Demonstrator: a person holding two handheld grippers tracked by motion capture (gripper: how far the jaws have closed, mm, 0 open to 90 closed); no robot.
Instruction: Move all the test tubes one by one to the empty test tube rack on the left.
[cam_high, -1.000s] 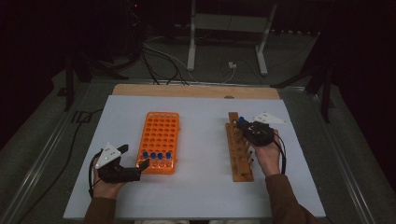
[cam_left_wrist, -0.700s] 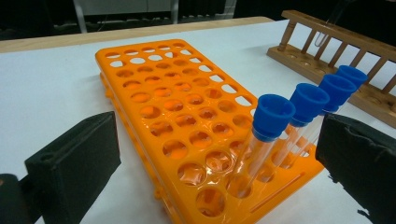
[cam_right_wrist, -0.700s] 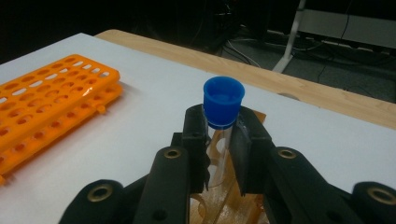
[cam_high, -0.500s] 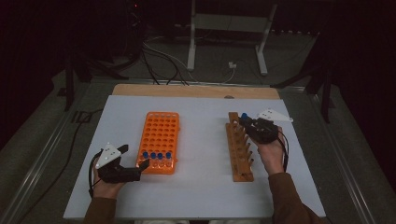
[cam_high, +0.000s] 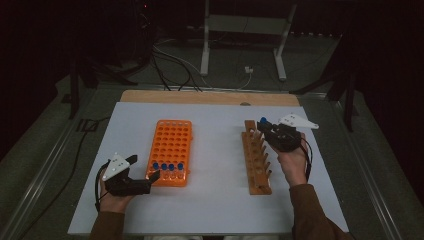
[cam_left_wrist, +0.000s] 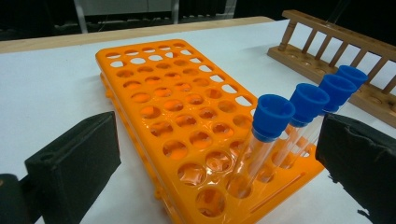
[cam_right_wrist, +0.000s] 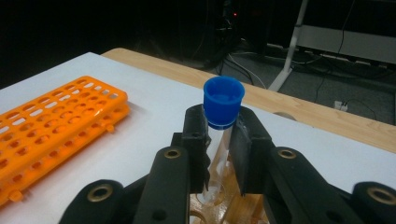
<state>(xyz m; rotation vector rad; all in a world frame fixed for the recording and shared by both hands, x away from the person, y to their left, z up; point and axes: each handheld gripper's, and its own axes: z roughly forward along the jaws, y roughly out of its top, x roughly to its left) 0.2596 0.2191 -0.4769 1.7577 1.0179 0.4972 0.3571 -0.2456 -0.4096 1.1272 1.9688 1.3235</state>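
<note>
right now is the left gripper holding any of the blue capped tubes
No, the left gripper stands open around the orange rack corner, its pads clear of the blue-capped tubes.

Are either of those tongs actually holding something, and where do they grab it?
The right tongs clamp a blue-capped test tube on its clear glass just below the cap, over the wooden rack. The left tongs stand open, holding nothing, at the orange rack.
</note>
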